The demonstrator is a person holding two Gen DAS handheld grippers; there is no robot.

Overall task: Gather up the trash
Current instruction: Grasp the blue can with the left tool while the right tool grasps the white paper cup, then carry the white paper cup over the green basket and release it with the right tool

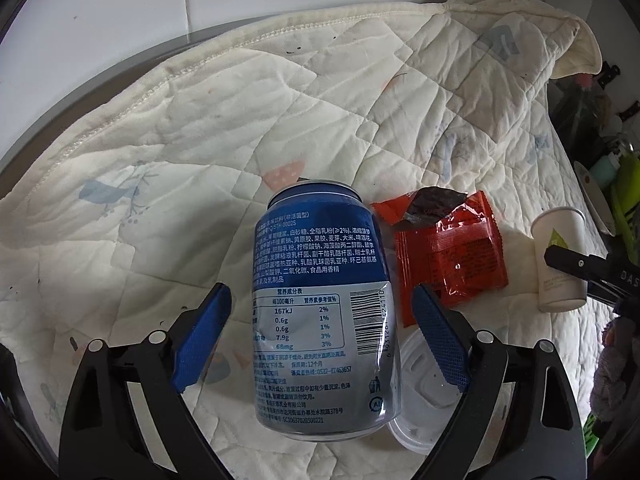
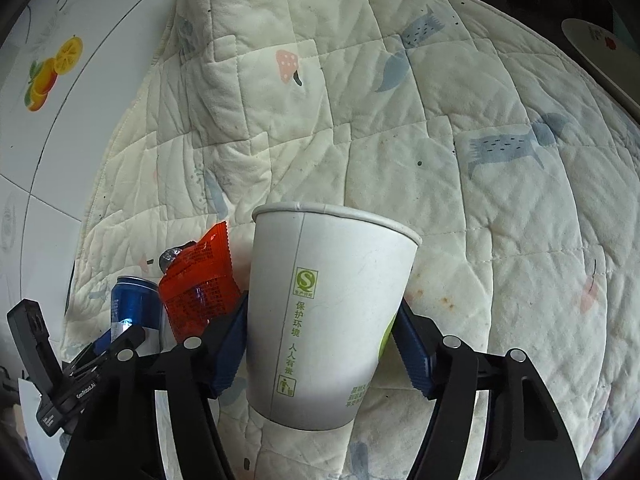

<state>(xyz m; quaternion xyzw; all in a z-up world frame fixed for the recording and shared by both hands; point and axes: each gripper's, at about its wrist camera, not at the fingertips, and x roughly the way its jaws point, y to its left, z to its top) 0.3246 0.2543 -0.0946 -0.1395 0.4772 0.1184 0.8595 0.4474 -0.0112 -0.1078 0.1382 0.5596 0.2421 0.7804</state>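
A blue drink can (image 1: 324, 308) stands on the quilted cloth between the fingers of my left gripper (image 1: 322, 328), which is open with gaps on both sides. An orange-red snack wrapper (image 1: 448, 252) lies just right of the can, and a clear plastic lid (image 1: 420, 396) lies under the right finger. A white paper cup (image 2: 324, 320) stands between the blue pads of my right gripper (image 2: 320, 340), which press against its sides. The cup also shows in the left wrist view (image 1: 560, 256). The can (image 2: 134, 312) and wrapper (image 2: 200, 288) show left of the cup.
The cream quilted cloth (image 1: 200, 140) covers a round table; its bunched edge lies at the far right. Cluttered items and a white plate (image 2: 596, 44) stand beyond the cloth's right edge. White tiled floor lies to the left.
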